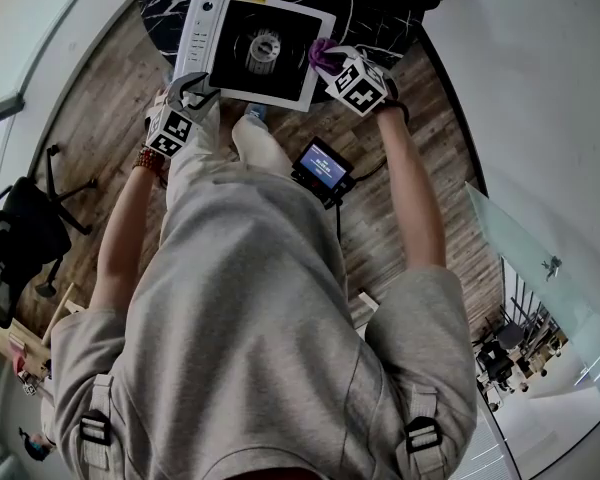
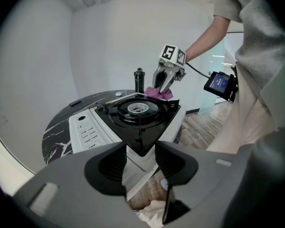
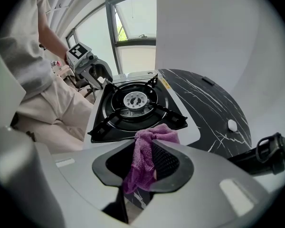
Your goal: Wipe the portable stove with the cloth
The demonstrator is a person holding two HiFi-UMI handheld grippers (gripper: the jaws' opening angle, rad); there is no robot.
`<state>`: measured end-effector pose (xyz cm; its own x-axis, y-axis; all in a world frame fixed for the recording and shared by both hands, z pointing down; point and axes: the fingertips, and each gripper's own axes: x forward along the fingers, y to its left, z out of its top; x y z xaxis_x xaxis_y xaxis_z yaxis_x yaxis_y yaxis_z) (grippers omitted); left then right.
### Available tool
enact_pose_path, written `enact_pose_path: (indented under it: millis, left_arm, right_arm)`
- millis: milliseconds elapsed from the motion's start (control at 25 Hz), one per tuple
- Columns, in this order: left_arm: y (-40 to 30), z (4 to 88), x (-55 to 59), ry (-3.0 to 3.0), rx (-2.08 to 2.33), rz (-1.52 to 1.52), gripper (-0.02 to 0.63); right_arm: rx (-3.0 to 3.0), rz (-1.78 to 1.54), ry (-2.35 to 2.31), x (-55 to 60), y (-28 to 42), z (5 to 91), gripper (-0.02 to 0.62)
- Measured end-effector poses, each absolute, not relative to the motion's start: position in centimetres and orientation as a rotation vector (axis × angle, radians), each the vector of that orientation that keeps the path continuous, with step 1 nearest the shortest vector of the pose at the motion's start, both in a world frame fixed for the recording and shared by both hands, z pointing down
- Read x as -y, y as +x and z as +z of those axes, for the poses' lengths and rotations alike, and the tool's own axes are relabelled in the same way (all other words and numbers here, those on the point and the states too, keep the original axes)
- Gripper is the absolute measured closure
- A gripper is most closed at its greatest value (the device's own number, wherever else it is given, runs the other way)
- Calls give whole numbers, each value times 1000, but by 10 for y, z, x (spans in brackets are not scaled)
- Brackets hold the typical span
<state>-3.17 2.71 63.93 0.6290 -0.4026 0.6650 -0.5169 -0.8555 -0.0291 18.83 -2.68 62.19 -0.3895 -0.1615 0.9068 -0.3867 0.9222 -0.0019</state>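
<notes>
Portable stove (image 1: 242,63) sits on the round black marbled table (image 1: 380,8), directly ahead of both claws, with one near corner pointing into the left claw (image 2: 140,160) and the other near corner just under the tips of the right claw (image 3: 145,163). The left claw's jaws stand apart, one on each side of that corner. Whether the pads actually press on the casing is hard to tell from its own view, so I would not count on the stove being braced. The right claw is clamped on the purple cloth (image 3: 149,141), a bunched tuft of which pokes out past its tips and rests at the white rim, just short of the black top plate (image 3: 109,122). Beyond the cloth rise the pan supports (image 3: 168,112), and past those sits the burner ring (image 3: 134,100). To wipe well, I judge the right claw should tilt down so that the cloth, not the hard jaw tips, meets the surface. It should then sweep along the flat rim and plate in strokes away from itself, working round the raised supports instead of dragging across them, where the tuft could snag and pull loose. The left claw should close firmly on its corner first, since a light stove near the table's edge is likely to slide.
</notes>
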Motion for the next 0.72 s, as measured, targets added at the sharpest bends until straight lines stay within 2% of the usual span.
enact_pose_path:
  millis: [720]
  left_arm:
    - [-33,642,-27,2679,753,1045,442]
  right_arm:
    - [2007,276,354,-1,171,622,506]
